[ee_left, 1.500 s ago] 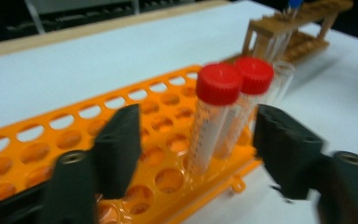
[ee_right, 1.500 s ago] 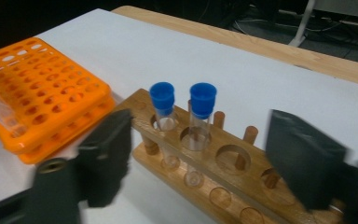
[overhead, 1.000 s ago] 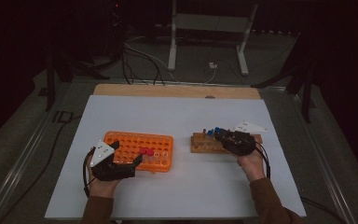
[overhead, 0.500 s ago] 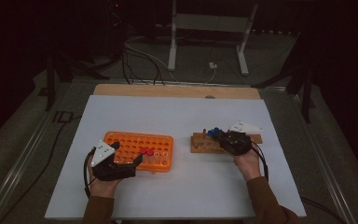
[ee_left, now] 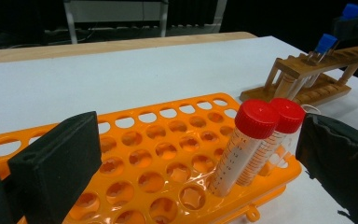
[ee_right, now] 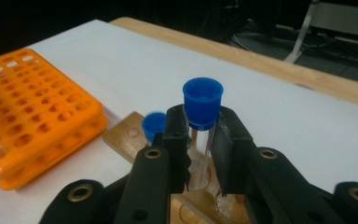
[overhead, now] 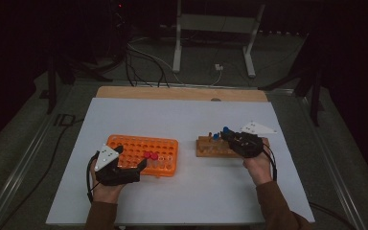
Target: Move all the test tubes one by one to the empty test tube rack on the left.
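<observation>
Blue-capped tube point(ee_right: 203, 102): sat upright, pinched just below its cap by the closed right gripper point(ee_right: 200, 135), with its lower end at the holes of the wooden rack point(ee_right: 126, 135) and not yet clear of it. Could not be told whether it was going in or coming out. Just behind it, stood a second blue-capped tube point(ee_right: 151, 125) in the same rack, untouched. Farther off across the white tabletop point(overhead: 172, 115), lay the orange rack point(ee_right: 37, 102), nearly all of its holes empty. At that rack, hovered the left gripper point(ee_left: 191, 158), spread wide and gripping nothing, one jaw over the near holes and the other just beside the rack's corner. Between those jaws, leaned two red-capped tubes point(ee_left: 256, 121) side by side in neighbouring holes, caps touching. Judged as an early stage of sorting: two tubes seated in orange, one in hand, at least one more waiting in wood, and plenty of room left.
</observation>
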`<move>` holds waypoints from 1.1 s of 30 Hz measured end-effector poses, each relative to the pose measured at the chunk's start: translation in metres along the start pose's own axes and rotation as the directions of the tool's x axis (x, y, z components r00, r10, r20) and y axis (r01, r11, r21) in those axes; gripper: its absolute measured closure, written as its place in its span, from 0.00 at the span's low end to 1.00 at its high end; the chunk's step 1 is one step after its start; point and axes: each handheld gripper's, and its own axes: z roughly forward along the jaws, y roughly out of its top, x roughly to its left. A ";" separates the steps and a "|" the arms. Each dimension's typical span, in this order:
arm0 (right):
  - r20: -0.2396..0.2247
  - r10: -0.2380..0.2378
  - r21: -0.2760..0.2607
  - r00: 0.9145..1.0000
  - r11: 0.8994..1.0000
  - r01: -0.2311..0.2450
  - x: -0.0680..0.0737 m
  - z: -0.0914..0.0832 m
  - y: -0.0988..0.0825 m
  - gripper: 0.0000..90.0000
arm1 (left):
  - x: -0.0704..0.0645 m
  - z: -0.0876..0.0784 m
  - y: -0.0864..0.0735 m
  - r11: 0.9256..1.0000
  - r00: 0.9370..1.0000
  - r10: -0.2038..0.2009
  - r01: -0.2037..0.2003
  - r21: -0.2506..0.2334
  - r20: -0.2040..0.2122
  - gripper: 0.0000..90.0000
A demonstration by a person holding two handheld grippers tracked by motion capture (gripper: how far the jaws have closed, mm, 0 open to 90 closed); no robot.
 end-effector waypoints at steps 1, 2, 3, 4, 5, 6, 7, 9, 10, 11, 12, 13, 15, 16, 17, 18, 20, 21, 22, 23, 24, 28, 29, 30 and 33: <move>0.000 -0.002 -0.005 1.000 1.000 0.002 0.000 -0.001 0.001 0.86 | 0.000 0.000 0.000 1.000 1.000 0.000 0.000 0.001 -0.001 0.01; 0.000 -0.003 -0.006 1.000 1.000 0.003 0.001 -0.002 0.003 0.86 | 0.000 0.000 0.000 1.000 1.000 0.000 0.000 0.000 -0.002 0.01; 0.001 -0.005 -0.010 1.000 1.000 0.005 0.001 -0.003 0.004 0.86 | 0.000 0.000 0.000 1.000 1.000 -0.001 0.001 0.000 0.000 0.01; 0.002 -0.008 -0.014 1.000 1.000 0.008 0.001 -0.004 0.005 0.86 | 0.000 0.000 0.000 1.000 1.000 -0.002 0.002 -0.001 0.000 0.01; 0.001 -0.006 -0.017 1.000 1.000 0.006 0.001 -0.005 0.007 0.86 | 0.000 0.000 0.000 1.000 1.000 -0.004 0.004 -0.002 -0.001 0.01; 0.001 -0.006 -0.021 1.000 1.000 0.006 0.002 -0.006 0.008 0.86 | 0.000 0.000 0.000 1.000 1.000 -0.004 0.004 -0.003 -0.001 0.01; -0.002 -0.006 -0.025 1.000 1.000 0.006 0.002 -0.007 0.009 0.86 | 0.000 0.000 0.000 1.000 1.000 -0.005 0.005 -0.002 -0.001 0.01; -0.015 0.008 -0.036 1.000 0.999 -0.009 0.002 -0.009 0.012 0.86 | -0.001 0.001 0.000 1.000 1.000 -0.008 0.008 -0.001 0.001 0.01; -0.013 0.009 -0.040 1.000 0.999 -0.009 0.002 -0.010 0.014 0.86 | -0.002 0.002 0.000 1.000 1.000 -0.010 0.010 -0.003 0.003 0.01; -0.012 0.006 -0.044 1.000 0.999 -0.006 0.001 -0.011 0.015 0.86 | -0.002 0.002 0.000 1.000 1.000 -0.008 0.008 -0.003 0.004 0.01; -0.012 0.006 -0.047 1.000 0.999 -0.006 0.002 -0.012 0.016 0.86 | -0.003 0.003 0.000 1.000 1.000 -0.008 0.008 -0.003 0.006 0.01; -0.011 0.005 -0.049 1.000 0.999 -0.005 0.002 -0.014 0.017 0.86 | -0.003 0.003 0.000 1.000 1.000 -0.007 0.007 -0.003 0.005 0.01; -0.012 -0.001 -0.055 1.000 0.998 0.001 0.002 -0.016 0.020 0.86 | -0.003 0.003 0.000 1.000 1.000 -0.008 0.008 -0.004 0.005 0.01; -0.010 -0.004 -0.057 1.000 0.998 0.003 0.003 -0.017 0.021 0.86 | -0.003 0.003 0.000 1.000 1.000 -0.008 0.008 -0.004 0.004 0.01; -0.010 -0.006 -0.058 1.000 0.998 0.005 0.003 -0.019 0.022 0.86 | -0.003 0.003 0.000 1.000 1.000 -0.008 0.008 -0.005 0.004 0.01; -0.010 -0.008 -0.062 1.000 0.998 0.007 0.003 -0.020 0.023 0.86 | -0.003 0.003 0.000 1.000 1.000 -0.007 0.007 -0.007 0.002 0.01; -0.013 -0.006 -0.065 1.000 0.998 0.005 0.003 -0.023 0.025 0.86 | -0.004 0.002 0.000 1.000 1.000 -0.007 0.007 -0.013 0.000 0.01; -0.013 -0.009 -0.068 1.000 0.998 0.008 0.004 -0.024 0.026 0.86 | -0.004 0.002 0.001 1.000 1.000 -0.007 0.007 -0.015 0.001 0.01; -0.015 -0.013 -0.067 1.000 0.998 0.011 0.004 -0.025 0.026 0.86 | -0.004 0.002 0.001 1.000 1.000 -0.005 0.005 -0.015 -0.001 0.01; -0.017 -0.014 -0.067 1.000 0.998 0.013 0.005 -0.025 0.026 0.86 | -0.005 0.002 0.001 1.000 1.000 -0.004 0.004 -0.016 -0.001 0.01; -0.019 -0.017 -0.068 1.000 0.998 0.015 0.006 -0.026 0.026 0.86 | -0.005 0.002 0.001 1.000 1.000 -0.003 0.003 -0.016 -0.001 0.01; -0.032 -0.028 -0.073 0.999 0.997 0.025 0.010 -0.029 0.027 0.86 | -0.008 0.001 0.002 1.000 1.000 0.006 -0.006 -0.023 -0.006 0.01; -0.035 -0.033 -0.074 0.999 0.997 0.031 0.012 -0.029 0.027 0.86 | -0.009 0.001 0.003 1.000 1.000 0.009 -0.009 -0.025 -0.006 0.01; -0.040 -0.036 -0.073 0.999 0.997 0.033 0.013 -0.030 0.027 0.86 | -0.010 0.001 0.003 1.000 1.000 0.013 -0.013 -0.026 -0.007 0.01; -0.049 -0.045 -0.066 0.998 0.997 0.042 0.017 -0.030 0.026 0.86 | -0.014 0.001 0.005 0.999 1.000 0.025 -0.025 -0.030 -0.003 0.01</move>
